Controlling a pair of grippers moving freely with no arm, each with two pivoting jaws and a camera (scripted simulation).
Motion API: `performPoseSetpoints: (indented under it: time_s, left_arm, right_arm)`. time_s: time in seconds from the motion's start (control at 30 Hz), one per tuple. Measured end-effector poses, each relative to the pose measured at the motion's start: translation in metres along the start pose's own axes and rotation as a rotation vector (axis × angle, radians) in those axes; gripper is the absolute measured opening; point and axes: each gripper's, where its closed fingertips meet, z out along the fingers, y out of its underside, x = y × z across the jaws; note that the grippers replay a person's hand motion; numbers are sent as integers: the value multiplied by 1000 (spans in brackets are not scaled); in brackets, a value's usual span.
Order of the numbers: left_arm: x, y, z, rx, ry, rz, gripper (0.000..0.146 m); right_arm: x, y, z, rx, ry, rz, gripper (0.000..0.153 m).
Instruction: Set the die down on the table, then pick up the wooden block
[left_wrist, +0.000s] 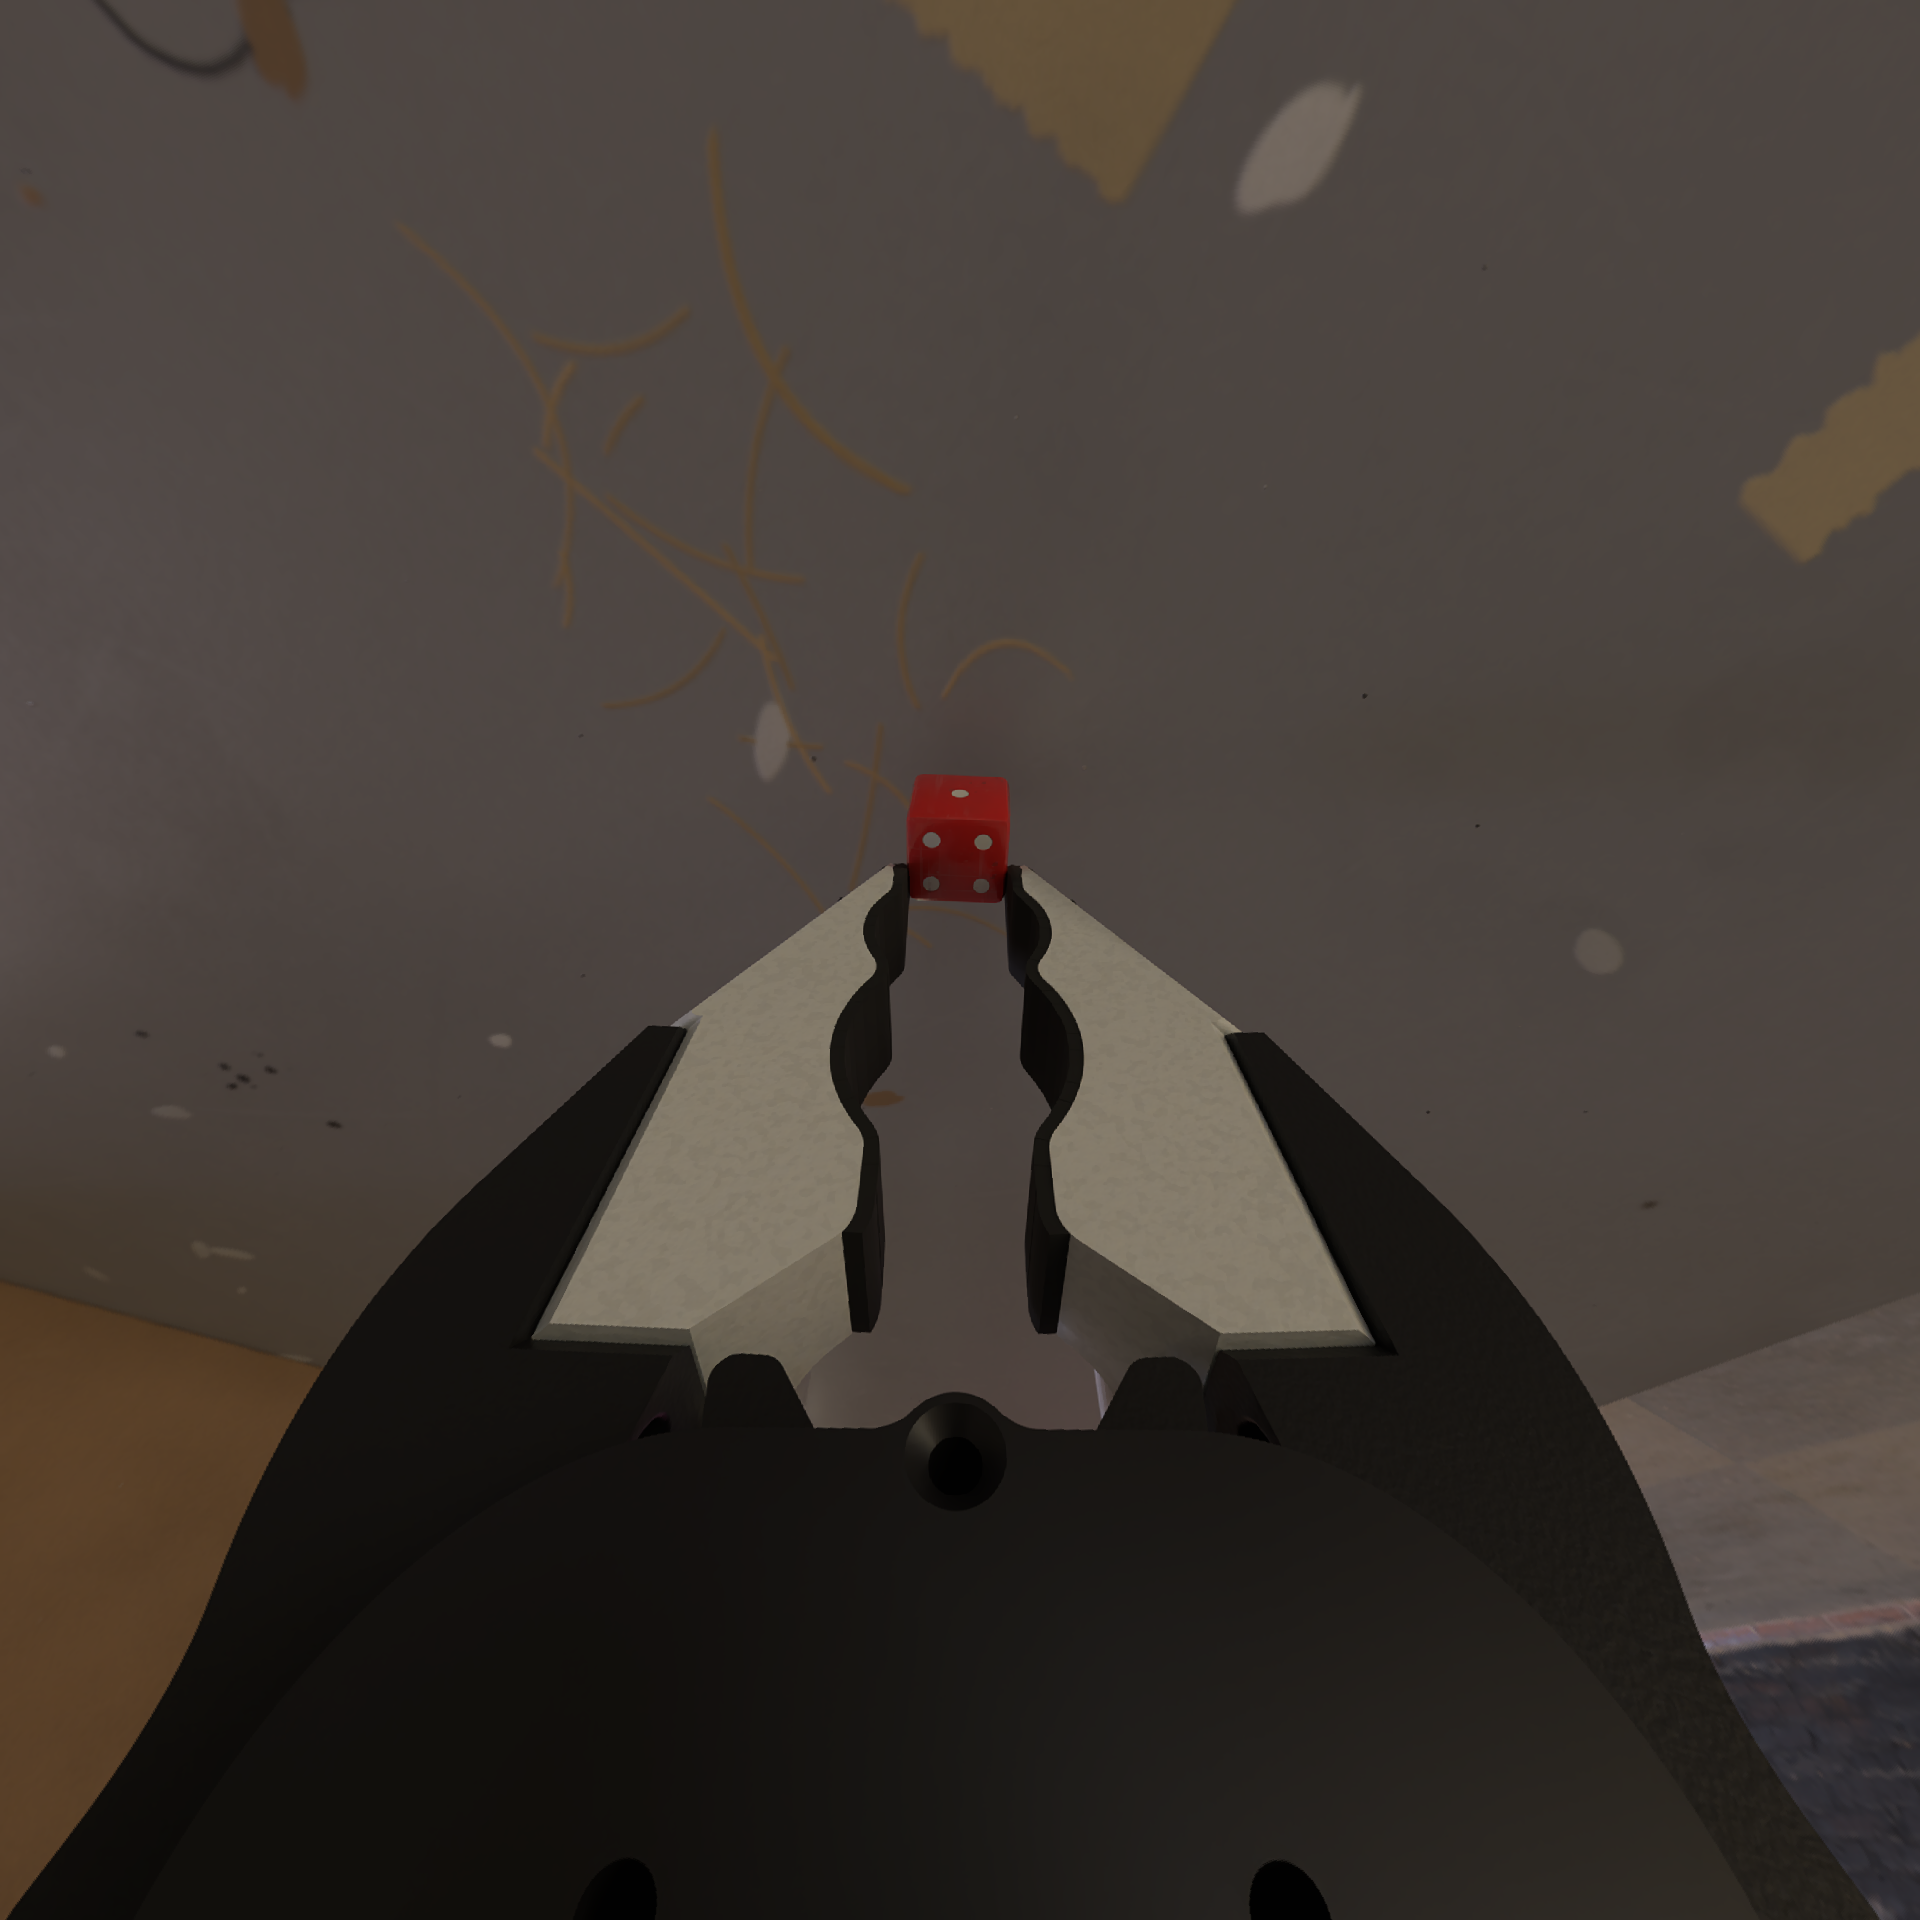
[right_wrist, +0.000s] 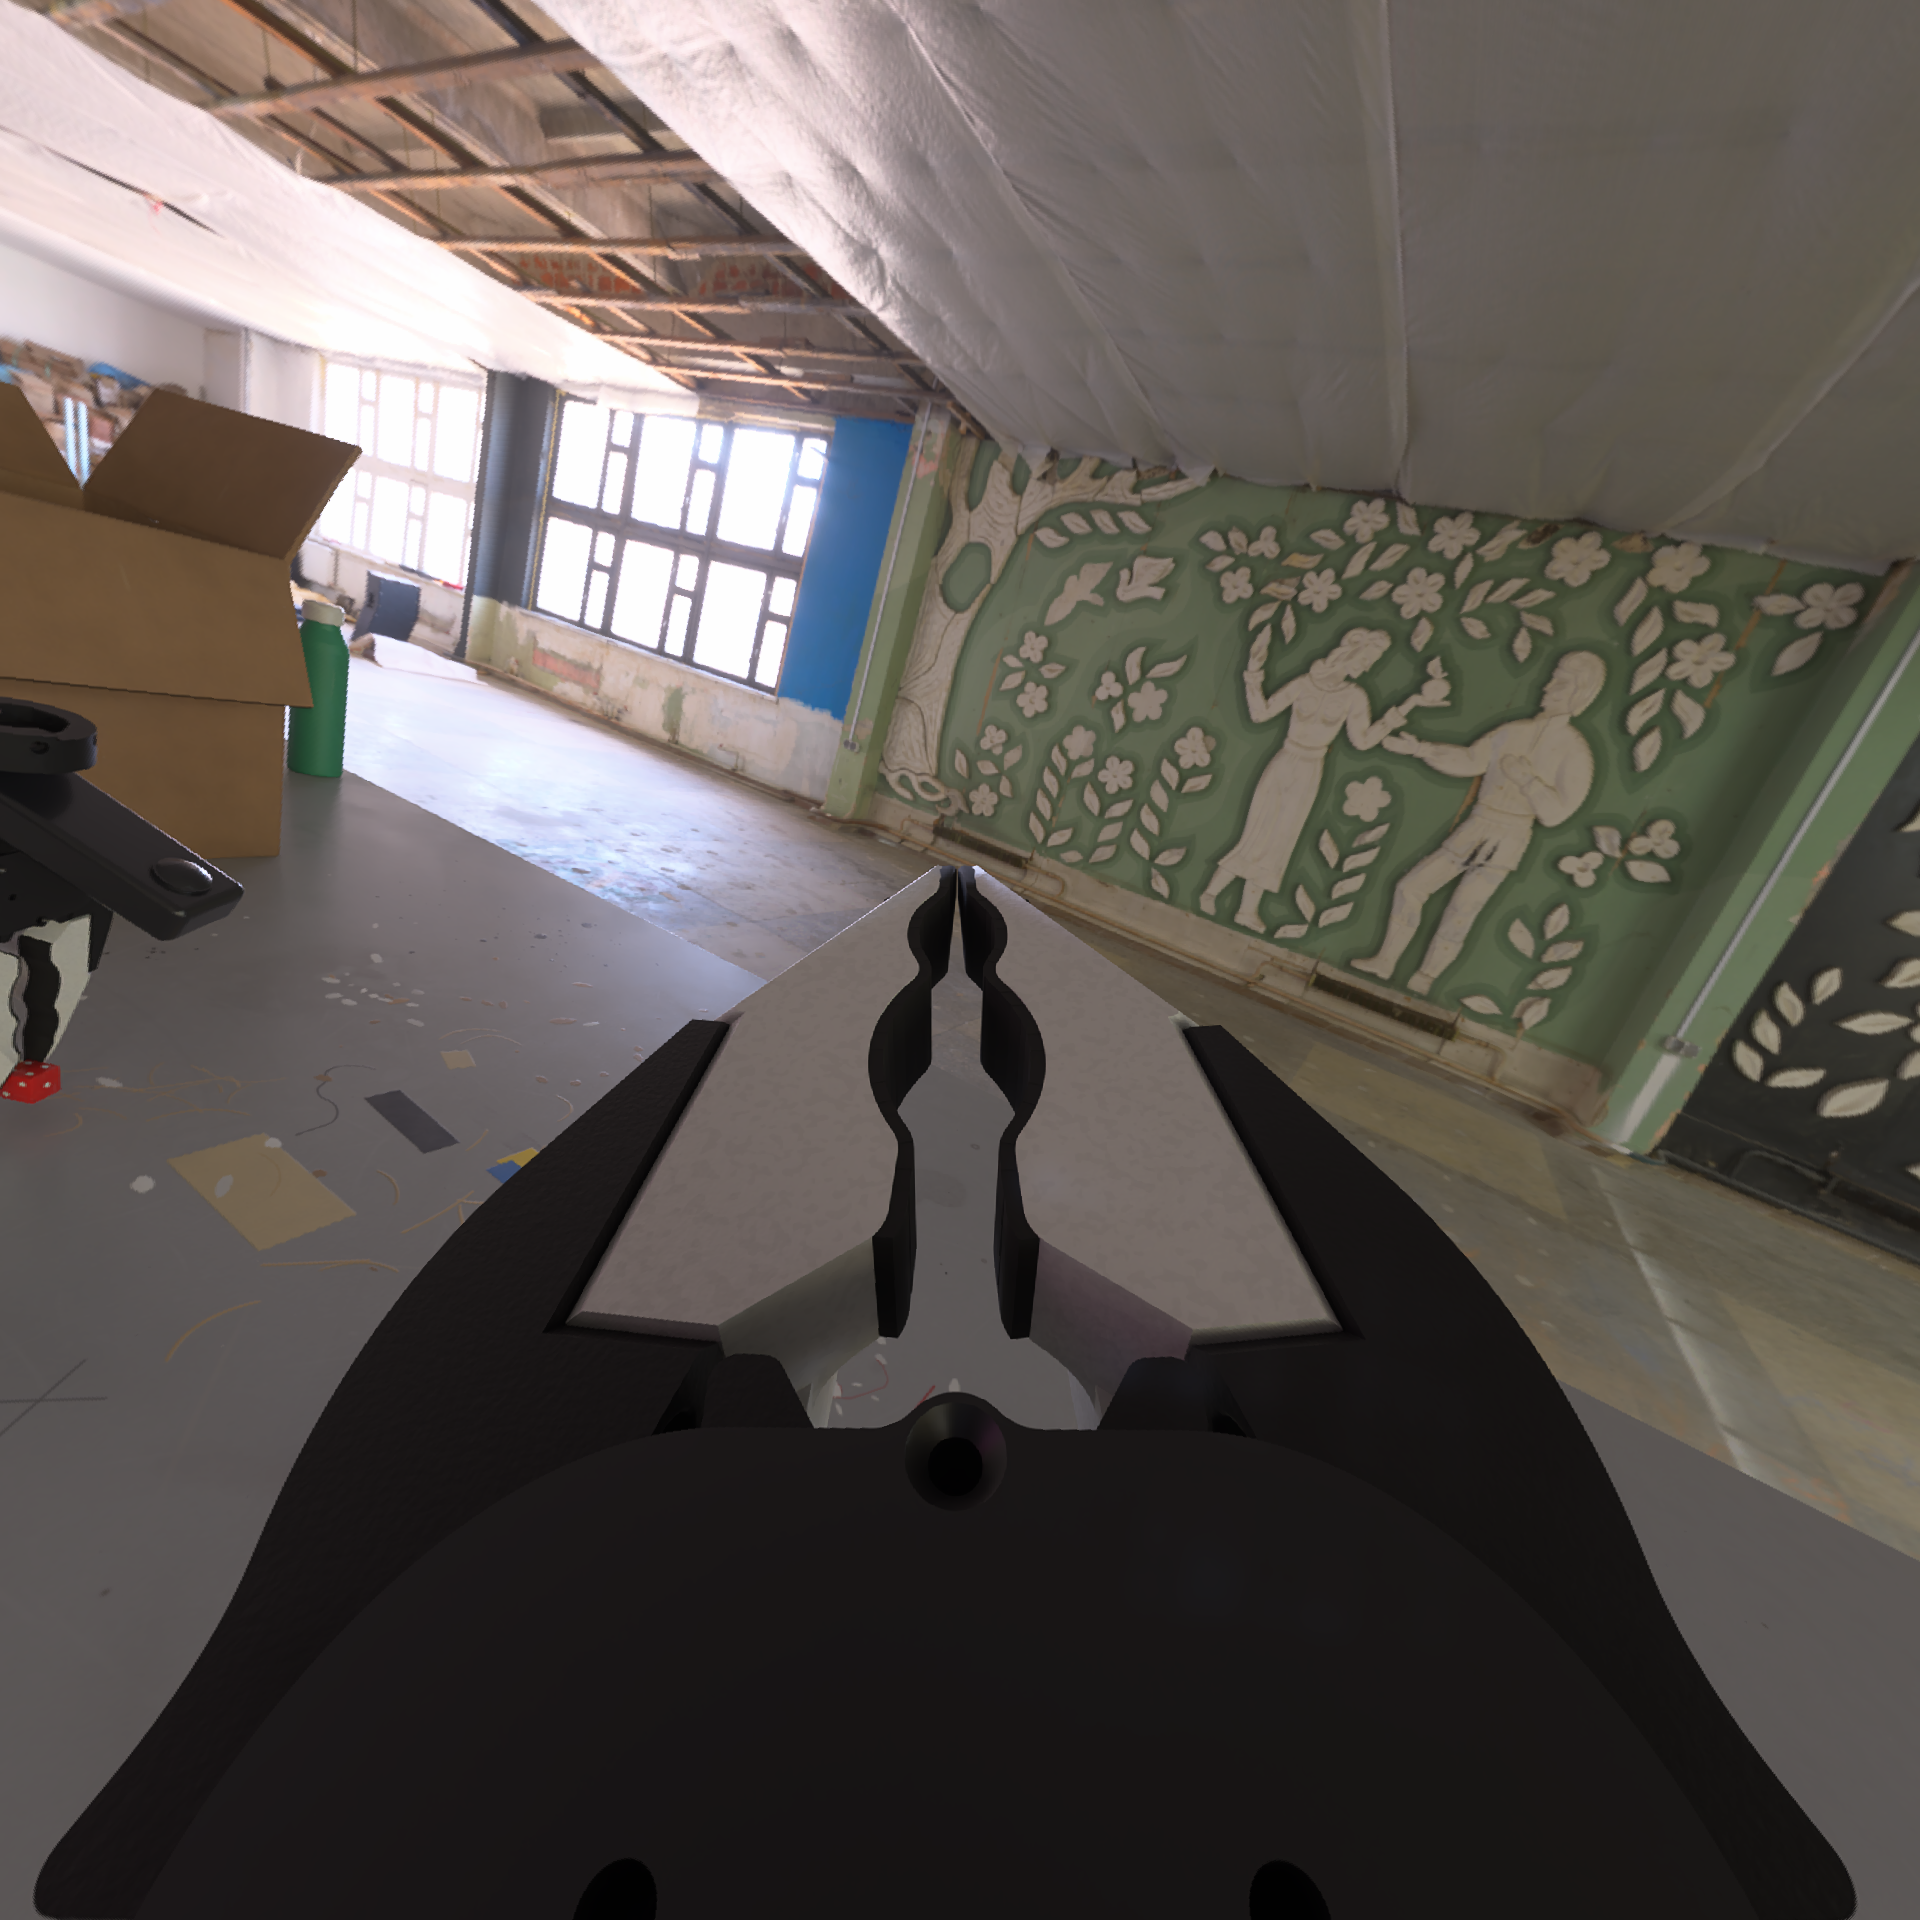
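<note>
Grey table (left_wrist: 1351, 727) littered with scraps; left gripper (left_wrist: 957, 881) clamped on red die (left_wrist: 958, 837) near its left edge, seemingly touching down; part fingers gently, lift straight; right gripper (right_wrist: 956, 878) closed, empty; wooden block unseen.

Right gripper (right_wrist: 957, 883), fingers seemingly together.

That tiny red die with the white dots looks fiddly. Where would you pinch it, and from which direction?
Pinch the small red cube-shaped die on two opposite flat side faces, coming straight down from above. Its faces are parallel, so flat fingers sit flush. The left gripper is doing just that: its tips press the die's left and right sides low down near the grey table.
</note>
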Motion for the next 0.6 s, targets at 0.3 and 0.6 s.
performPoseSetpoints:
  time_s: [0.3, 0.6]
  left_arm:
    - [8, -22, -93, 206, -90, -23, 18]
    - [178, -171, -107, 414, -50, 410, 18]
  right_arm:
    - [10, -7, -11, 52, 12, 40, 0]
    - [-6, -11, -3, 61, -45, 44, 0]
